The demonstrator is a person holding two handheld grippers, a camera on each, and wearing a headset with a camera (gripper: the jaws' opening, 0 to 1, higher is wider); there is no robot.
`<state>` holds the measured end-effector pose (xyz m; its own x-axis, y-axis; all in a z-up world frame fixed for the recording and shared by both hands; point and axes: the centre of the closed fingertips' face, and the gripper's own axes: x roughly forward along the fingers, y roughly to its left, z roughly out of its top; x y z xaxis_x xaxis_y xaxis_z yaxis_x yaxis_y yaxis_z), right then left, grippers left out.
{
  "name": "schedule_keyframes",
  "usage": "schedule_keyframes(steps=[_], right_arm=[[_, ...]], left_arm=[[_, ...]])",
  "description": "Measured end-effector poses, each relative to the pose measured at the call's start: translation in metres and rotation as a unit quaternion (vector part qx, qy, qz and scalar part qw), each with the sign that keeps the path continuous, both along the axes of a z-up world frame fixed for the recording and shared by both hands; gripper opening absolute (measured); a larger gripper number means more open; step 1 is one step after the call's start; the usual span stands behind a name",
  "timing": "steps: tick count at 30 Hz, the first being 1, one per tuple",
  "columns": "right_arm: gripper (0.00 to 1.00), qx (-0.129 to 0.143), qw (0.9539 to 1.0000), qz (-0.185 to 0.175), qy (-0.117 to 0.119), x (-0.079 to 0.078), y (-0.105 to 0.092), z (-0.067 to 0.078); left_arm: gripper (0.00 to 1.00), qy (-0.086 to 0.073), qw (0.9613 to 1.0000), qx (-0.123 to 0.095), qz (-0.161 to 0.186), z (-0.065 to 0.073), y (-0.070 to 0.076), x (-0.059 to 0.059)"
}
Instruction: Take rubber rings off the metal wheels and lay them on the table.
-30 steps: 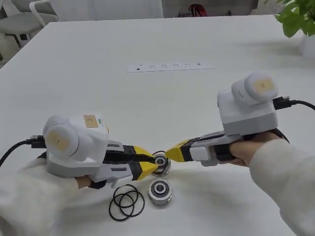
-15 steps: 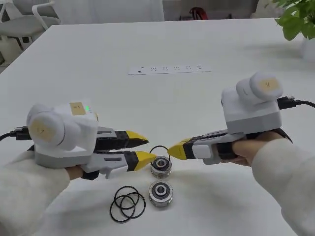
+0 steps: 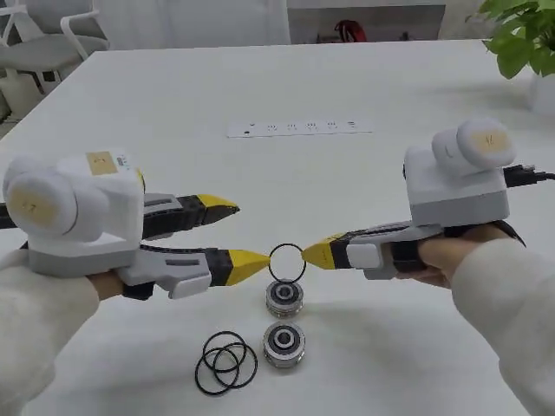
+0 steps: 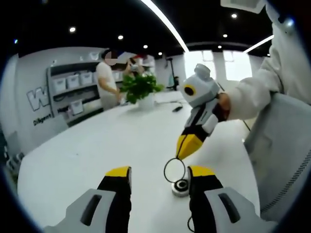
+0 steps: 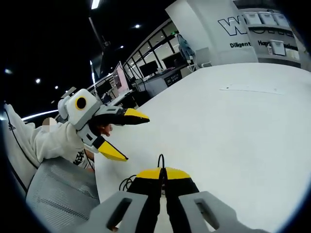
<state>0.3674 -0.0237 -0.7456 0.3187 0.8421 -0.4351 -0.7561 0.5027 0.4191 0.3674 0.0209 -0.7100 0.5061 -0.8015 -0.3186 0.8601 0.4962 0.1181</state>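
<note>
My right gripper (image 3: 310,253) is shut on a thin black rubber ring (image 3: 286,263), which hangs in the air just above the farther metal wheel (image 3: 284,296). A second metal wheel (image 3: 284,342) lies nearer me, with several loose black rings (image 3: 225,360) to its left. My left gripper (image 3: 247,234) is open and holds nothing, its lower jaw tip close to the held ring. In the left gripper view, the right gripper (image 4: 191,141) dangles the ring (image 4: 175,170) over a wheel (image 4: 181,187). In the right gripper view, the shut gripper (image 5: 163,174) pinches the ring (image 5: 161,160).
A white power strip (image 3: 299,128) lies in the middle of the white table (image 3: 390,87). A potted plant (image 3: 520,35) stands at the far right corner, and a white chair (image 3: 43,35) sits beyond the far left edge. A person (image 4: 104,80) stands by shelves in the left gripper view.
The left gripper has opened, let go of the wheel and drawn back to the left. The right gripper has pulled the ring off the wheel and lifted it.
</note>
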Motion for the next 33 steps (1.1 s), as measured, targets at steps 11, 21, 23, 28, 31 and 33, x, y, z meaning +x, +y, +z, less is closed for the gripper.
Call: schedule_keyframes(steps=[11,21,23,28,31,33], right_arm=[[0.0,0.016,0.9997,-0.014,-0.008,0.005,-0.004,0.014],[0.0,0.024,0.9994,-0.015,-0.019,0.006,-0.002,0.026],[0.0,0.024,0.9994,-0.014,-0.021,0.005,-0.001,0.028],[0.0,0.03,0.9992,-0.011,-0.024,0.004,0.001,0.033],[0.0,0.031,0.9992,-0.009,-0.025,0.003,0.002,0.034],[0.0,0.032,0.9992,-0.006,-0.024,0.002,0.004,0.035]], left_arm=[[0.66,-0.014,0.9998,-0.006,0.01,0.017,0.011,-0.004],[0.83,-0.024,0.9993,-0.012,0.025,0.029,0.022,-0.008],[0.86,-0.021,0.9993,-0.012,0.028,0.029,0.025,-0.009],[0.87,-0.018,0.9992,-0.015,0.033,0.032,0.031,-0.012],[0.93,-0.01,0.9991,-0.019,0.037,0.029,0.033,-0.015],[0.95,-0.003,0.9993,-0.011,0.035,0.023,0.034,-0.02]])
